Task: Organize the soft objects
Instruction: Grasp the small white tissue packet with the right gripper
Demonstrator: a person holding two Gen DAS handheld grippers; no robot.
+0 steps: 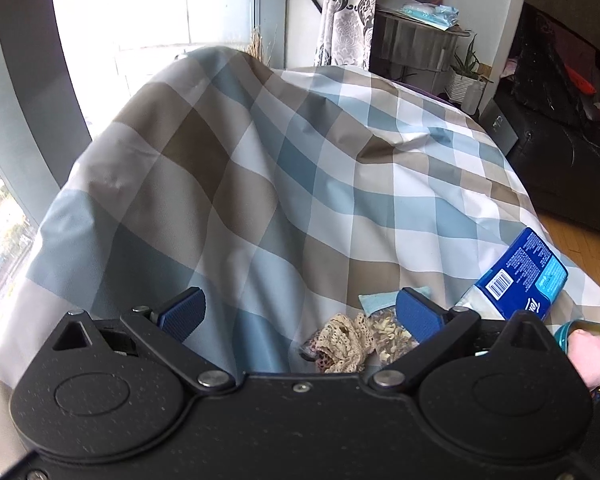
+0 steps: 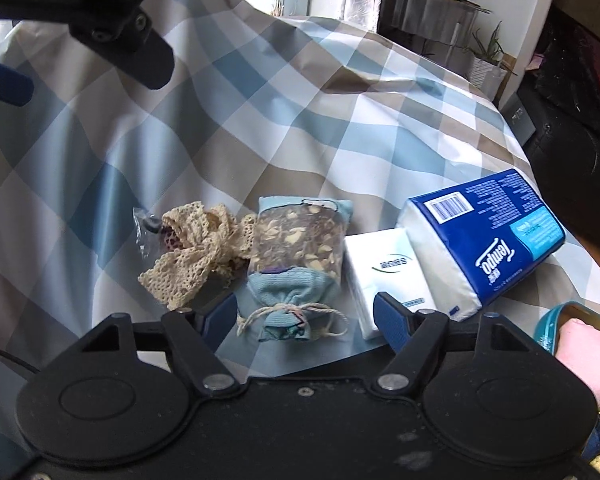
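Though maybe untouched, sachet (image 2: pixel 296 248) between right claw (image 2: pixel 306 316) fingers.

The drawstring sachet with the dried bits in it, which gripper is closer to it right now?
Right. The right gripper straddles the sachet's tied end, pads apart from it. The left gripper hangs above the lace bow beside it.

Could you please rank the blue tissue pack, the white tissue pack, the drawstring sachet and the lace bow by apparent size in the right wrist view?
1. Blue tissue pack, clearly largest.
2. Drawstring sachet.
3. White tissue pack and lace bow: too alike to rank; the gripper hides part of the white pack.
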